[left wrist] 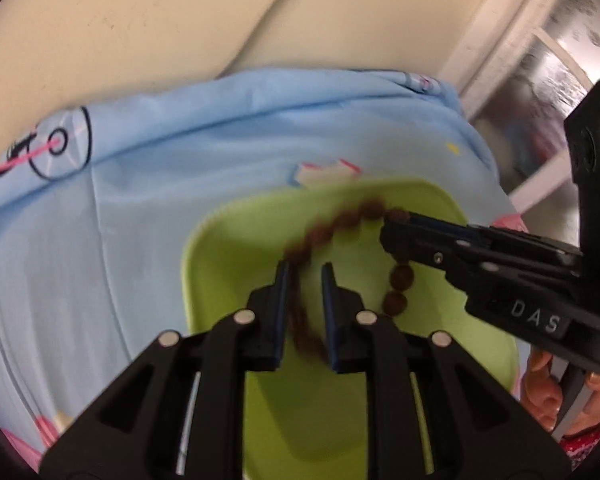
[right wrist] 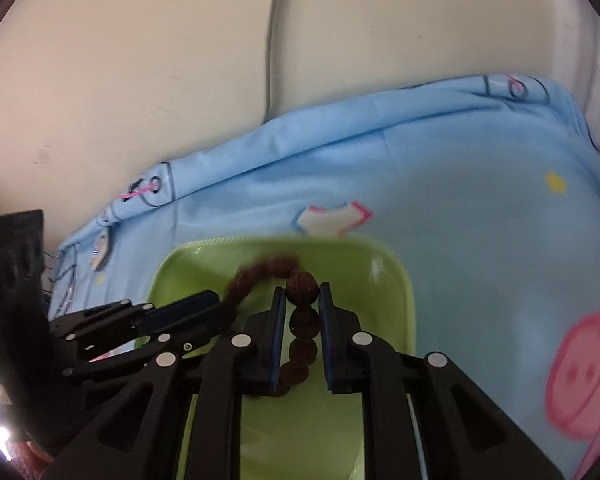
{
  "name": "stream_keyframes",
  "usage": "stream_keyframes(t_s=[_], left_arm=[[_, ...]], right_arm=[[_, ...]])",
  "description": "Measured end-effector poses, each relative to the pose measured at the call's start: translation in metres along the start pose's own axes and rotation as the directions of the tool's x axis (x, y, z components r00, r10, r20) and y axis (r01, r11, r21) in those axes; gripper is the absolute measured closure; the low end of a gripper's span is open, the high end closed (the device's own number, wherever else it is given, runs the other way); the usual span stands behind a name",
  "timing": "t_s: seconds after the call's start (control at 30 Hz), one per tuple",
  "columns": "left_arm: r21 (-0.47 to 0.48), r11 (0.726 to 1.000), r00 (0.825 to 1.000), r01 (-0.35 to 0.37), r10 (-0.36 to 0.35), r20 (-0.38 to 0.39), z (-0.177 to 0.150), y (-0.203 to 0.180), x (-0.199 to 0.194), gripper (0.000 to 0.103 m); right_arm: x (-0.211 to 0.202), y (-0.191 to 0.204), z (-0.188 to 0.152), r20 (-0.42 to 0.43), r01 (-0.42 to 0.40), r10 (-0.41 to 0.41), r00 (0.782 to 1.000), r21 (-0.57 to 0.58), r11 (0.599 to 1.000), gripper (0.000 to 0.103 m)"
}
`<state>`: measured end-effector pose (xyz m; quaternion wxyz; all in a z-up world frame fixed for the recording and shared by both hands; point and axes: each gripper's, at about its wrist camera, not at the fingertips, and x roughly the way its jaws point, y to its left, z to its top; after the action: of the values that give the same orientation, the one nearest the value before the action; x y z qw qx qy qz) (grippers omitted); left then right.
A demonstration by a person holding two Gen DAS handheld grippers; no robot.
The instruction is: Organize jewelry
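Note:
A brown bead bracelet [left wrist: 332,228] hangs stretched between both grippers above a green tray [left wrist: 228,264]. My left gripper [left wrist: 305,270] has its jaws a bead's width apart, and the strand runs along the inside of its left finger. My right gripper [right wrist: 303,288] is shut on a large bead of the bracelet [right wrist: 302,286], with more beads hanging down between its fingers. In the left wrist view the right gripper [left wrist: 396,226] comes in from the right and pinches the strand. In the right wrist view the left gripper [right wrist: 204,308] comes in from the left. The beads are motion-blurred.
The green tray [right wrist: 396,280] lies on a light blue cartoon-print cloth [left wrist: 100,240], also in the right wrist view [right wrist: 460,200]. Cream cushions [right wrist: 140,60] rise behind it. A white window frame [left wrist: 500,32] is at the upper right. A hand [left wrist: 548,384] holds the right gripper.

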<state>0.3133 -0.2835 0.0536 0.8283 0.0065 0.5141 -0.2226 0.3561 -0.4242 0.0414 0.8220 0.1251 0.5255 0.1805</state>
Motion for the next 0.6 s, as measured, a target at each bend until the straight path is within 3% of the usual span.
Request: stream_keyframes(t_s=[0.2,0.3,0.43,0.53,0.6], left_arm=[[0.006,0.992,0.99,-0.129,0.128,0.066,0.02,0.02,0.006,0.087],[-0.005,0.979,0.974,-0.205,0.204,0.103,0.032,0.023,0.0,0.087],[0.002,0.987,0.974,-0.16,0.157,0.165,0.021,0.017,-0.044,0.087],[0.049,0.996,0.97,-0.075,0.061,0.236,-0.023,0.014,-0.103,0.087],[0.063,0.998,0.965,-0.024,0.006,0.262,-0.058,0.023,-0.136,0.086]], right_arm=[[0.02,0.021,0.027,0.069,0.066,-0.06,0.996,-0.089,0.994,0.103],[0.018,0.035,0.037,0.172,0.11,-0.082,0.982,-0.159,0.981,0.103],[-0.015,0.047,0.025,0.28,0.067,-0.021,0.96,-0.158,0.985,0.103],[-0.055,0.072,-0.014,0.358,0.072,0.008,0.934,-0.21,0.975,0.103],[-0.077,0.088,-0.054,0.368,-0.003,0.095,0.925,-0.241,0.97,0.103]])
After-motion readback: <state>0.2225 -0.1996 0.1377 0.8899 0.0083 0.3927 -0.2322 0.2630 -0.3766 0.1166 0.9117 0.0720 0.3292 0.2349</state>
